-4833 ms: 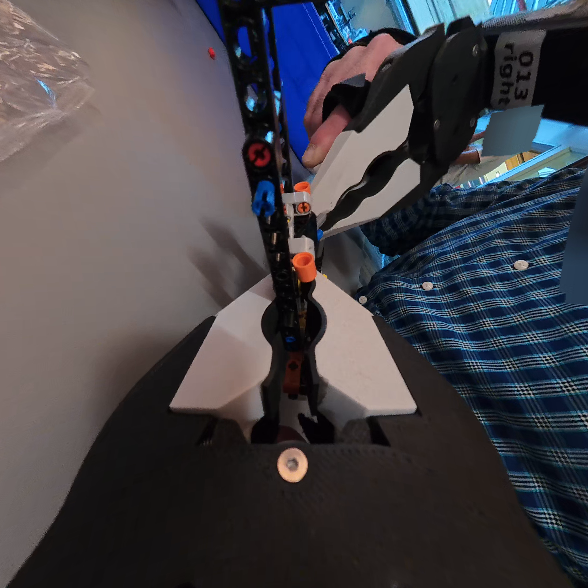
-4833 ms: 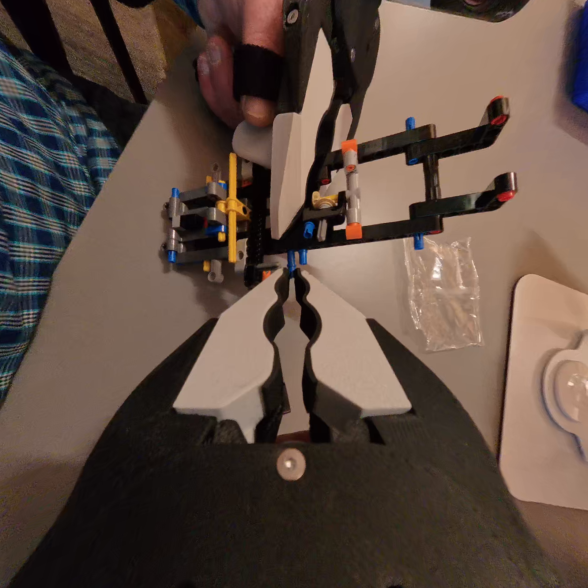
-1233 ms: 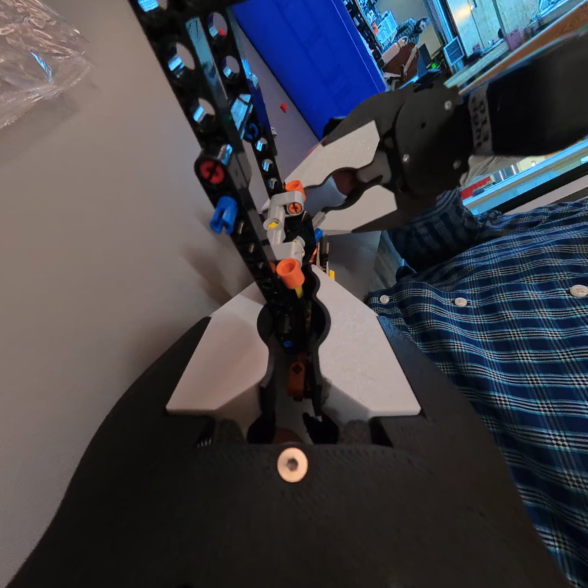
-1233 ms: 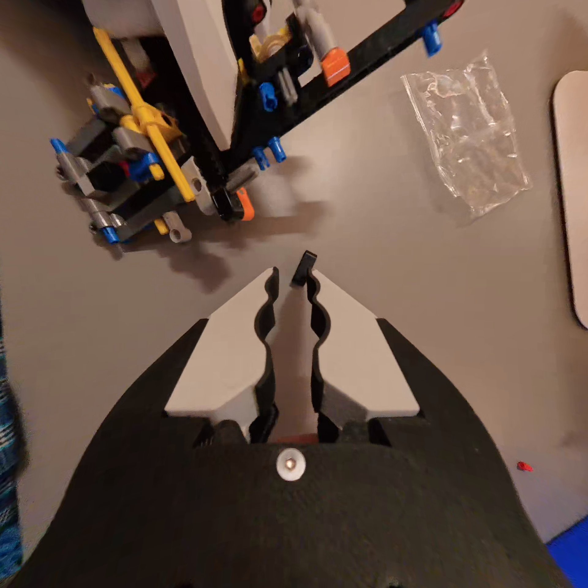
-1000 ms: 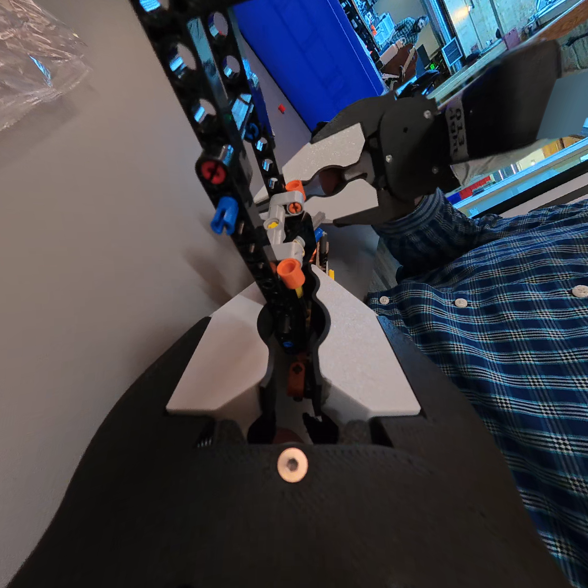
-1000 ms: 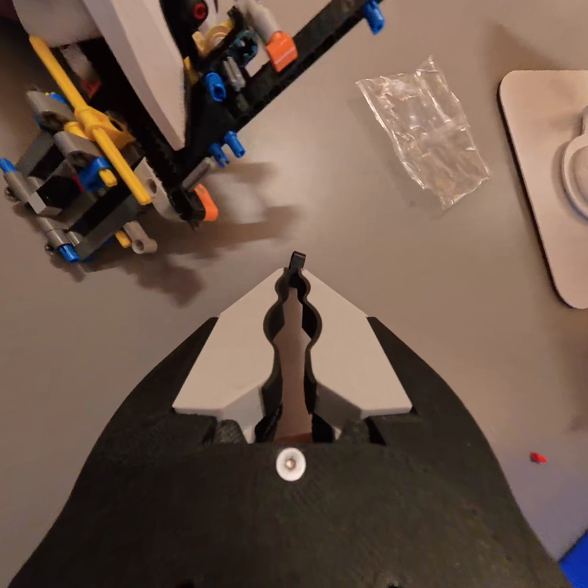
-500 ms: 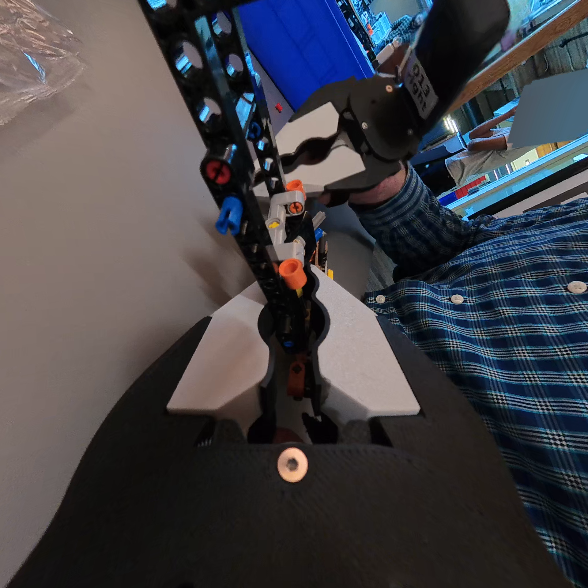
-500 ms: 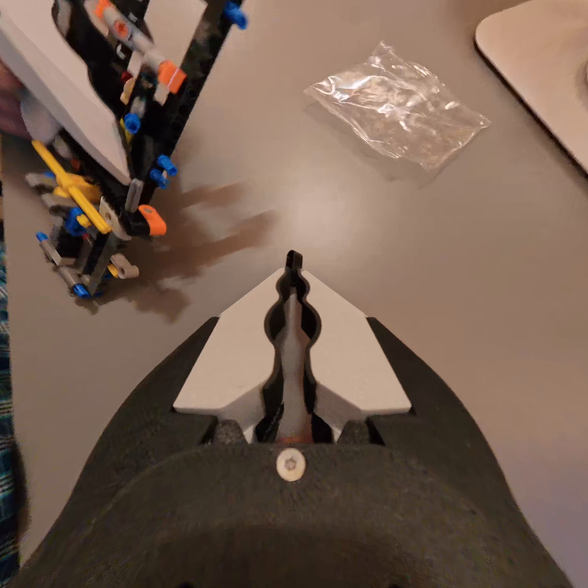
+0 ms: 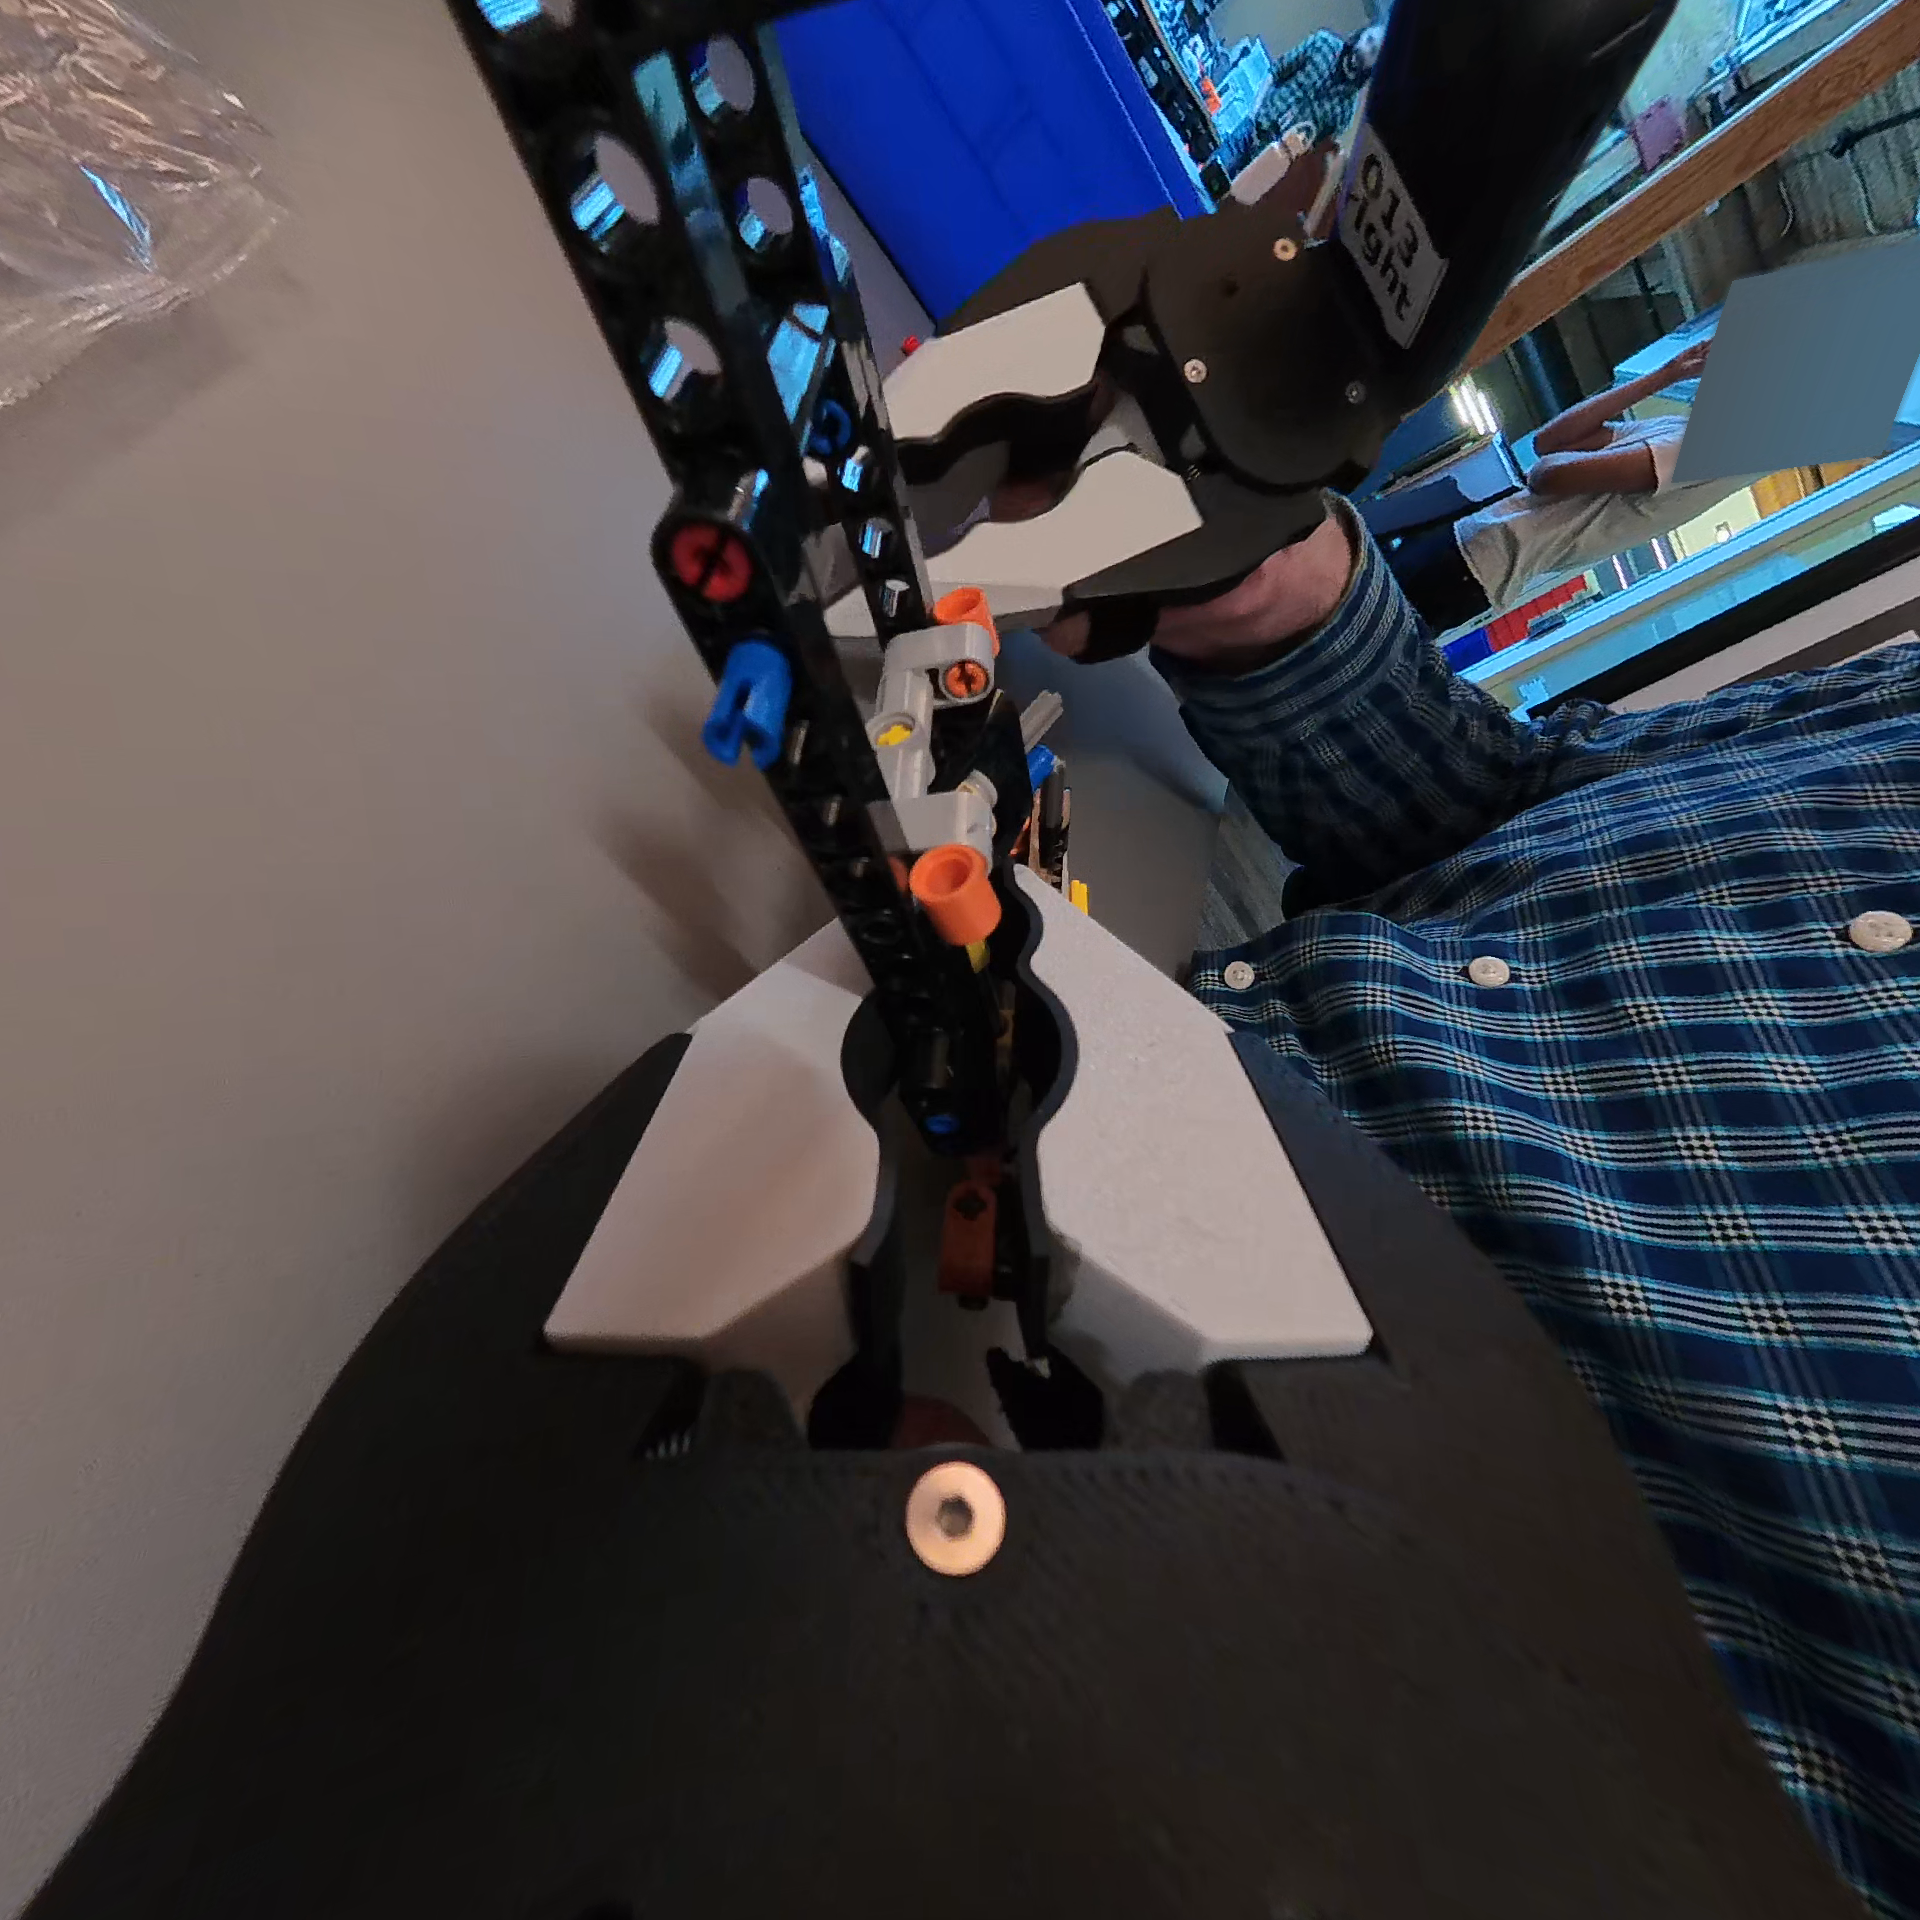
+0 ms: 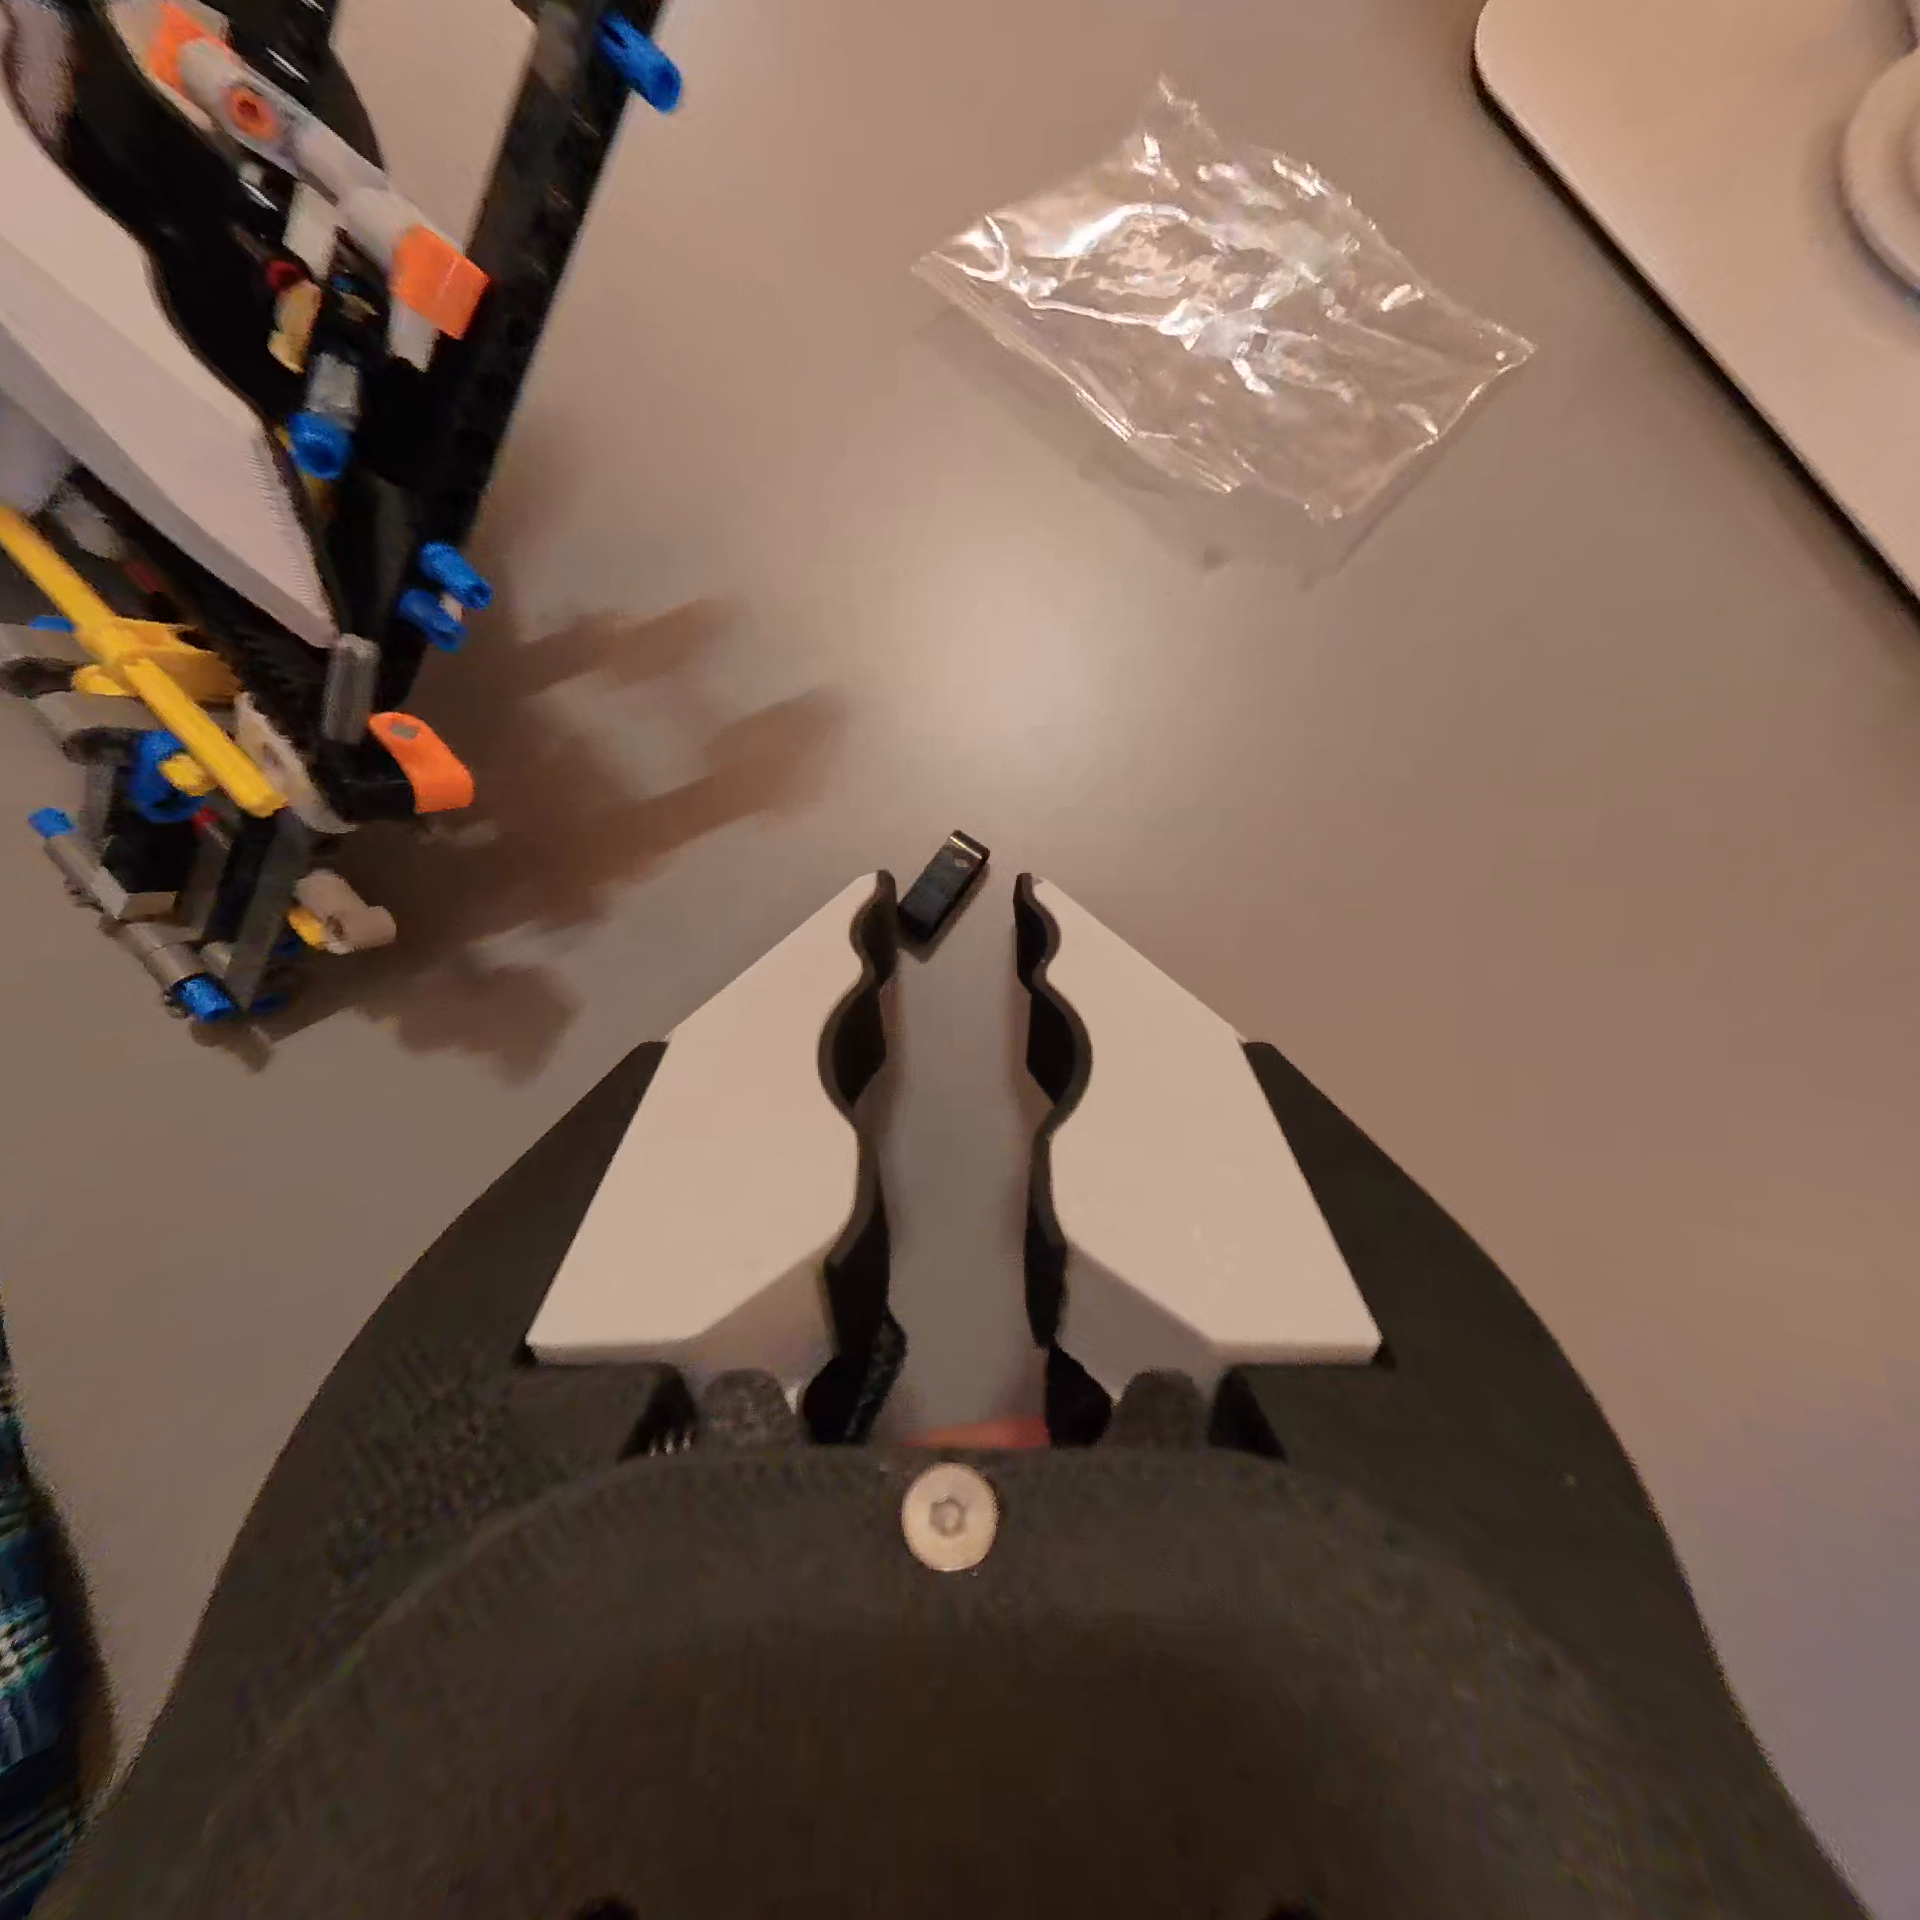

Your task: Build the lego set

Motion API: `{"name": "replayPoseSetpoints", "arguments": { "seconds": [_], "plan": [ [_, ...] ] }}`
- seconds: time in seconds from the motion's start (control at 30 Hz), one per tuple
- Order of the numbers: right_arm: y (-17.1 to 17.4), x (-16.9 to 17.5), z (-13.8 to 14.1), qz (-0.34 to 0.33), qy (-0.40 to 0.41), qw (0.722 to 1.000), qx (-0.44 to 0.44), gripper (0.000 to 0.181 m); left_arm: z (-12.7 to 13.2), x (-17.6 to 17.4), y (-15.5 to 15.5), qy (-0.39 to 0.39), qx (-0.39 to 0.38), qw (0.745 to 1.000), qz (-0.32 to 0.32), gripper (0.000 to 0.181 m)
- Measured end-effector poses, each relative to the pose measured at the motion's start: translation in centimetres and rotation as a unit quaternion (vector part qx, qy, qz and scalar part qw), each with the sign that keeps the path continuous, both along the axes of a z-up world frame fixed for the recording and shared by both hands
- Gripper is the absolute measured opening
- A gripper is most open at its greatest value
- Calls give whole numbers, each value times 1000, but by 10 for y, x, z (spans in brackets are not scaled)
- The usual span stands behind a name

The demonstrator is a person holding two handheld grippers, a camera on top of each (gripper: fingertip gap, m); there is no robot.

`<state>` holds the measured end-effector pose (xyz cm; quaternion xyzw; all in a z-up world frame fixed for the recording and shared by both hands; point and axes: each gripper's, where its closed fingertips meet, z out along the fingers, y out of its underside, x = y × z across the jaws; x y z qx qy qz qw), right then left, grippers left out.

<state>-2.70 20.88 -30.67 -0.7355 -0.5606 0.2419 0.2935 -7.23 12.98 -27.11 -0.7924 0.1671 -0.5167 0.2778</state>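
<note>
My left gripper (image 9: 935,925) is shut on the lego assembly (image 9: 790,582), a long black holed-beam frame with orange, blue, grey and red pins, held above the grey table. In the right wrist view the assembly (image 10: 343,436) is at the left, with a yellow axle and a white finger (image 10: 135,416) of the left gripper across it. My right gripper (image 10: 948,883) is open. A small black lego piece (image 10: 940,894) sits tilted between its tips, near the left finger. In the left wrist view the right gripper (image 9: 914,488) hovers just behind the frame, jaws slightly apart.
A crumpled clear plastic bag (image 10: 1226,322) lies on the table (image 10: 1351,831) ahead and to the right. A white tray (image 10: 1714,208) is at the far right corner. A person in a blue plaid shirt (image 9: 1558,1091) sits close by. A blue panel (image 9: 987,145) stands behind. About 10 centimeters separates my left fingertips from my right.
My right gripper was shut on the small black piece and has opened; the piece now sits loose between the tips. The left gripper still holds the assembly, barely moved.
</note>
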Motion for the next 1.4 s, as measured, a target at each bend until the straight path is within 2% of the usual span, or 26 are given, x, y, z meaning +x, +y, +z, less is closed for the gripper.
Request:
{"name": "replayPoseSetpoints", "arguments": {
  "seconds": [0.03,0.17,0.5,0.6,0.73,0.9,0.97,1.07,1.3,1.4],
  "plan": [
    [0,0,-3,-2,-8,1000,0,21,0,0,0,0,0,1000,0,11],
    [-2,-4,-7,4,-18,1000,19,5,0,0,0,0,1,1000,0,11],
    [-14,-5,14,33,41,999,11,5,2,-1,1,-3,4,1000,8,10],
    [-17,-1,7,68,-9,994,88,5,1,-1,2,1,2,1000,9,11],
    [-29,-1,-3,138,-84,962,221,8,0,-1,2,3,2,1000,10,11],
    [-57,-4,0,189,-77,944,258,18,0,-1,2,4,2,1000,11,11],
    [-67,-3,6,197,-53,951,233,14,0,-1,2,4,2,1000,10,11],
    [-54,1,12,162,-35,966,198,13,0,-1,2,4,3,1000,10,11],
    [-40,2,-4,171,-62,954,237,10,1,-1,2,4,7,1000,11,11],
    [-39,1,-5,176,-55,956,229,5,1,-1,2,3,6,1000,10,11]
  ]
}}
